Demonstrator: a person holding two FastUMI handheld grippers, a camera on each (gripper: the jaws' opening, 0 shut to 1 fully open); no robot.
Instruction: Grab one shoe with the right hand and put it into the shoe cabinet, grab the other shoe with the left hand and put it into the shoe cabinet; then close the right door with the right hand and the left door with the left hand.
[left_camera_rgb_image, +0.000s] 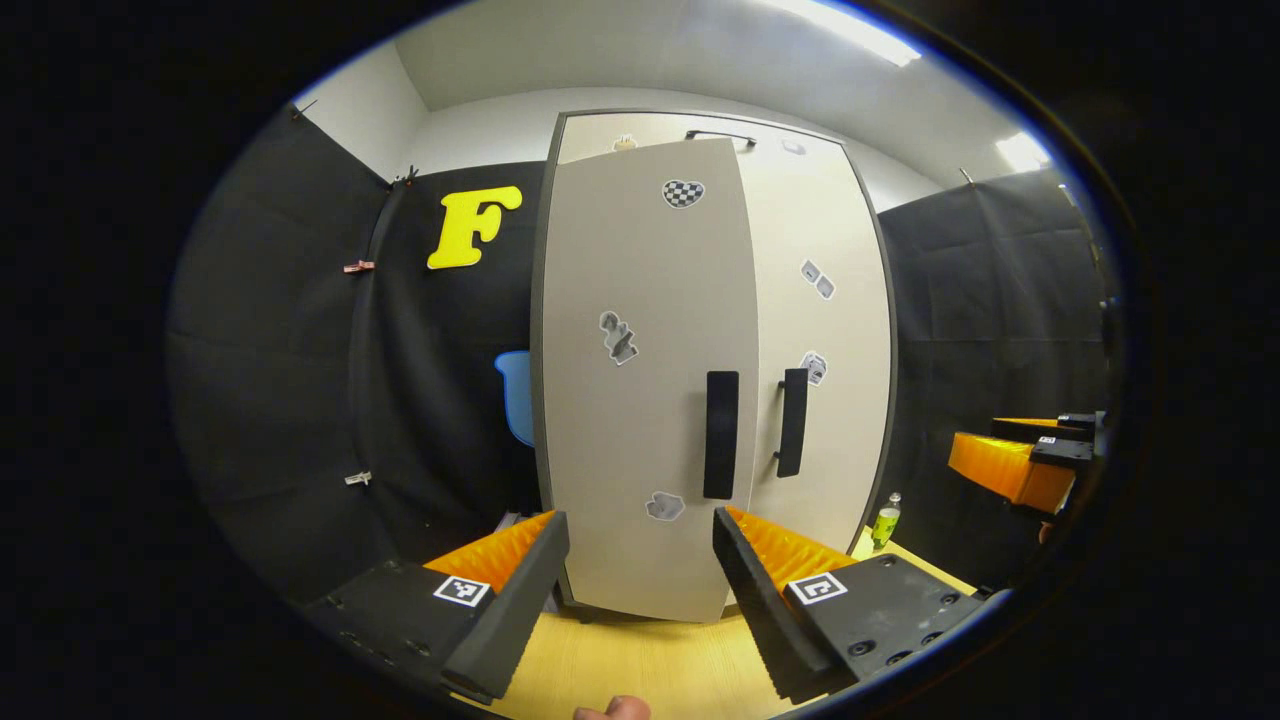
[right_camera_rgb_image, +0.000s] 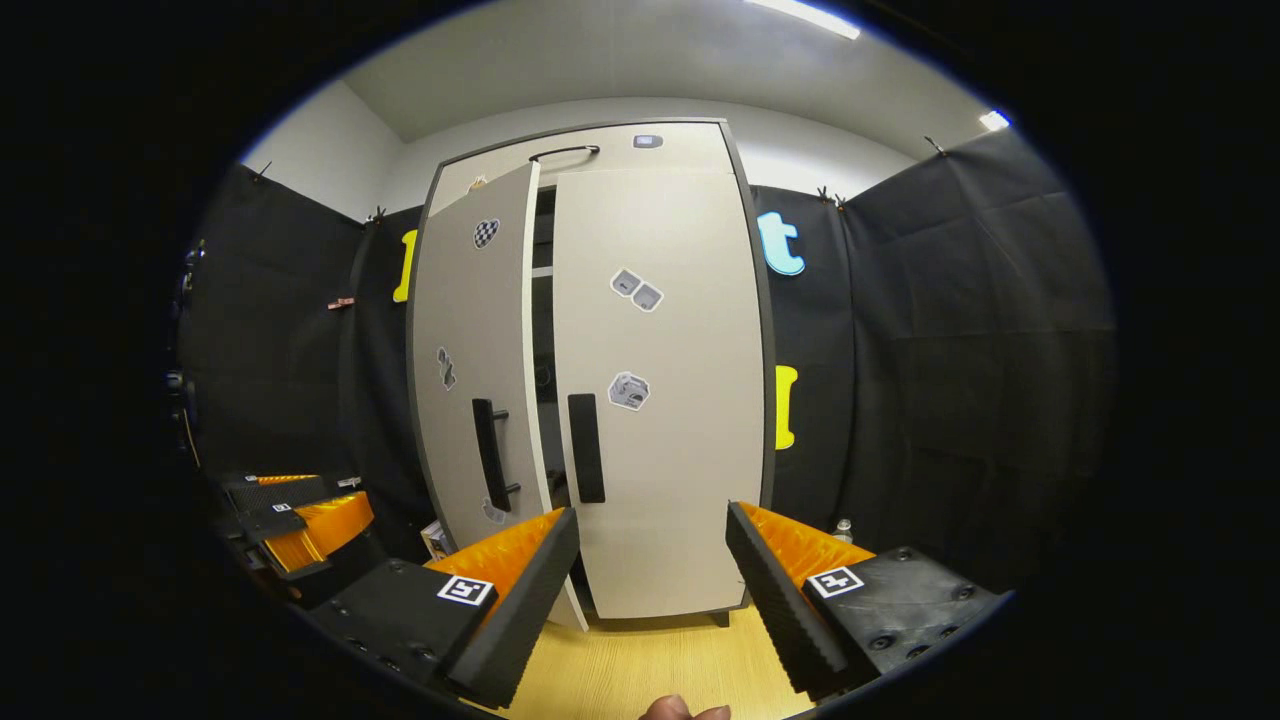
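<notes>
Both my grippers – left gripper (left_camera_rgb_image: 640, 580), right gripper (right_camera_rgb_image: 650, 580) – hang with fingers apart, gripping nothing. Ahead of them, the shoe cabinet (right_camera_rgb_image: 660, 420): left door (right_camera_rgb_image: 470, 380) ajar, its interior dark – shoes hidden.

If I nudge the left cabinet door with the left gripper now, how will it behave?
The left door is a flat, rigid-looking panel, so it should swing on its hinge rather than flex. It stands ajar beside the right door, so a light push probably closes it. The left gripper is open; its ridged fingers shouldn't slip much.
</notes>
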